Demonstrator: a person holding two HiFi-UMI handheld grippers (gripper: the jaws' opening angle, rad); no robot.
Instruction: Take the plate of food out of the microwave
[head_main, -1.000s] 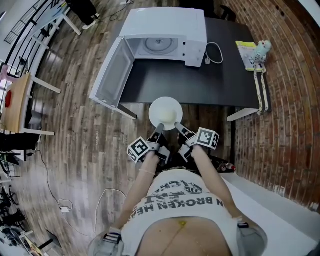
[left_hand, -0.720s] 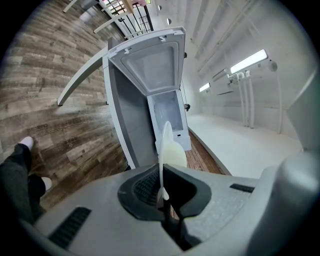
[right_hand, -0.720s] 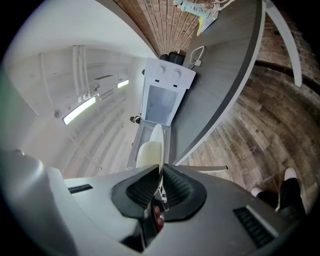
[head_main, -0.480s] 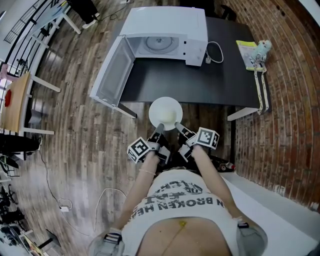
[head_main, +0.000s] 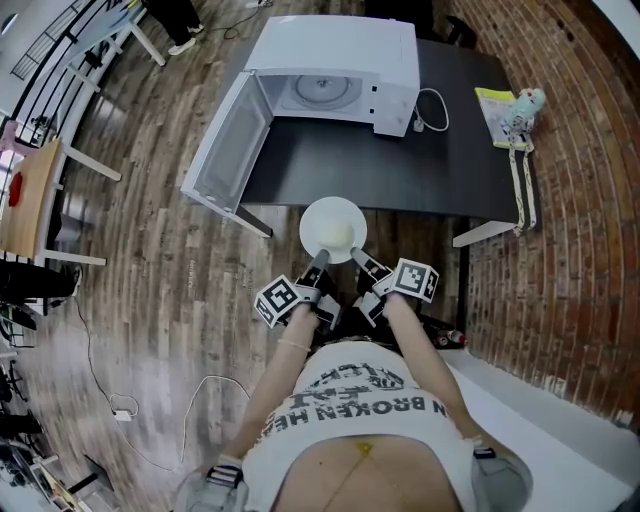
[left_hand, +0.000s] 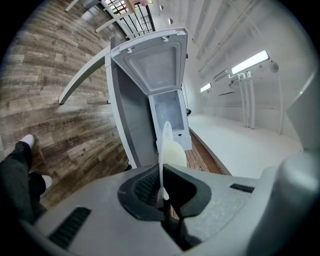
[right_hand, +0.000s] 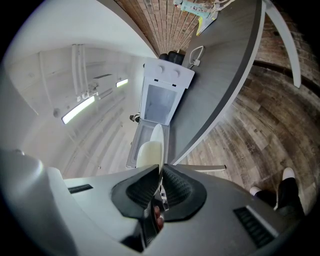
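Plate (head_main: 322, 217), white, round, out of the microwave (head_main: 335, 65), held in the air in front of it, past the near edge of the black table (head_main: 400, 165) the microwave stands on. Pale yellowish food (head_main: 338, 235) sits on the plate, on the half away from the microwave.

Left gripper (head_main: 321, 257) is clamped on the plate's near rim, jaws nearly together with only the thin rim between them. Right gripper (head_main: 357, 257) pinches the same rim just beside it, jaws a touch wider.

Microwave door (head_main: 228, 145) hangs wide open to the left. Cavity holds a round turntable (head_main: 325, 92). A white cable (head_main: 432, 105) loops on the table right of the microwave; further right of it lies a small toy-like item (head_main: 515, 110), too small to tell what.

Head view only: plate top, food position, both grippers together, the person's arms and torso.

Left gripper view: plate (left_hand: 162, 150) edge-on as a thin white line running into the gripper (left_hand: 162, 192), food (left_hand: 175, 152) bulging on one side, open microwave (left_hand: 167, 107) beyond, and a dark trouser leg with white shoe (left_hand: 20, 165) on the wood floor (left_hand: 55, 75).

Right gripper view: plate (right_hand: 158, 140) edge-on in its gripper (right_hand: 159, 187), food (right_hand: 149, 152) on the other face, microwave (right_hand: 162, 95) front-on, brick wall (right_hand: 165, 22) behind it.
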